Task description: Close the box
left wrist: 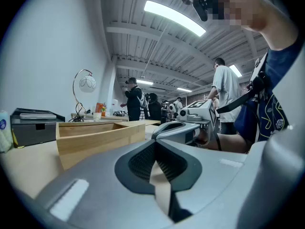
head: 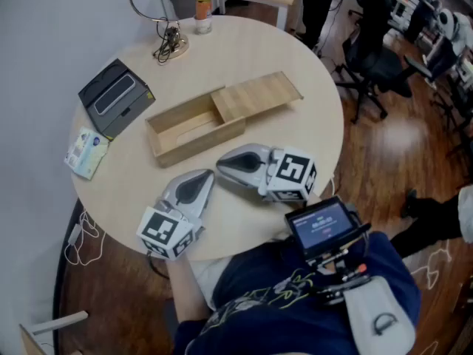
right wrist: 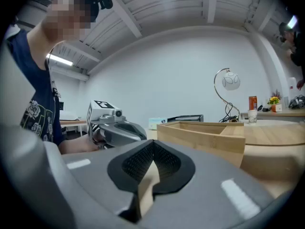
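Note:
A light wooden box (head: pixel 194 130) lies mid-table with its sliding lid (head: pixel 257 96) drawn out to the right, leaving the left half uncovered. My left gripper (head: pixel 208 175) rests on the table in front of the box, shut and empty, jaws aimed at the box's near wall. My right gripper (head: pixel 220 164) lies beside it, shut and empty, tips pointing left just short of the box's front side. In the left gripper view the box (left wrist: pixel 95 137) stands ahead of my left gripper (left wrist: pixel 156 144), with the right gripper (left wrist: pixel 183 128) alongside. The right gripper view shows the box (right wrist: pixel 209 132) and the left gripper (right wrist: pixel 116 128).
On the round table (head: pixel 310 139) stand a black device (head: pixel 116 96) and a tissue pack (head: pixel 86 152) at the left, with a curved lamp (head: pixel 166 21) and an orange-capped jar (head: pixel 203 15) at the back. An office chair (head: pixel 377 58) stands to the right. A screen (head: pixel 321 224) hangs at my chest.

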`<state>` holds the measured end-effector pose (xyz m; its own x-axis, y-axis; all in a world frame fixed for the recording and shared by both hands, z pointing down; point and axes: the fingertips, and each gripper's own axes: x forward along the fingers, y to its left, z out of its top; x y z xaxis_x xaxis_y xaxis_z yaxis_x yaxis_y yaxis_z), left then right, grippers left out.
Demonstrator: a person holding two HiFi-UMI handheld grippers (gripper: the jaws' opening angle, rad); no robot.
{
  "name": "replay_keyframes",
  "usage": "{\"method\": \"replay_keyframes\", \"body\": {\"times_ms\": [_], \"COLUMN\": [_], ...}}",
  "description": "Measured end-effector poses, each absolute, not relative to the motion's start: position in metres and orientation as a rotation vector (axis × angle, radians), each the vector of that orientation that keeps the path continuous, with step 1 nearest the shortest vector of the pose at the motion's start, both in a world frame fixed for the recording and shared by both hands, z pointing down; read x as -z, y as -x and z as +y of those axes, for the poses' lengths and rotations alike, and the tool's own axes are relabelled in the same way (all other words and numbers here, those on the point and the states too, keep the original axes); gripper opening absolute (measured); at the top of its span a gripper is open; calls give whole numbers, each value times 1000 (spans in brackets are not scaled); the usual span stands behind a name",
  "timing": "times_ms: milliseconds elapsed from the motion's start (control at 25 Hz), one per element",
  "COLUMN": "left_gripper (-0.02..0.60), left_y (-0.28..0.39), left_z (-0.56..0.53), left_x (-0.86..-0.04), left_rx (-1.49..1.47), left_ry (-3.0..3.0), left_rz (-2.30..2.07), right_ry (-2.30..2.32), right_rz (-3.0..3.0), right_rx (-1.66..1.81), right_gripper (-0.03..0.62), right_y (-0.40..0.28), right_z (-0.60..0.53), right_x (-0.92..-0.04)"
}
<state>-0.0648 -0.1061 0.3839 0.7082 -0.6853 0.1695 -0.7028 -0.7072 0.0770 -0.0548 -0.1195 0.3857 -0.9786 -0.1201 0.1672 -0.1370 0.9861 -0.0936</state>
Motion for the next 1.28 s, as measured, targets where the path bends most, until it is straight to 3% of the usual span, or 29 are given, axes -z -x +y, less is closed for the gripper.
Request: {"method": "replay_keyframes", "body": {"times_ms": [1280], "left_gripper": [2], "left_y": [61], "left_z": [-116], "left_x": [-378], "left_rx": [-165], "left_ry": [-2802], "left_rz": [-1150], "right_ry": [-199], "right_rz": [-2962], "right_rx": [-100], "right_gripper": [-5], "right_y": [52], "right_z": [-131], "right_x": [-379]}}
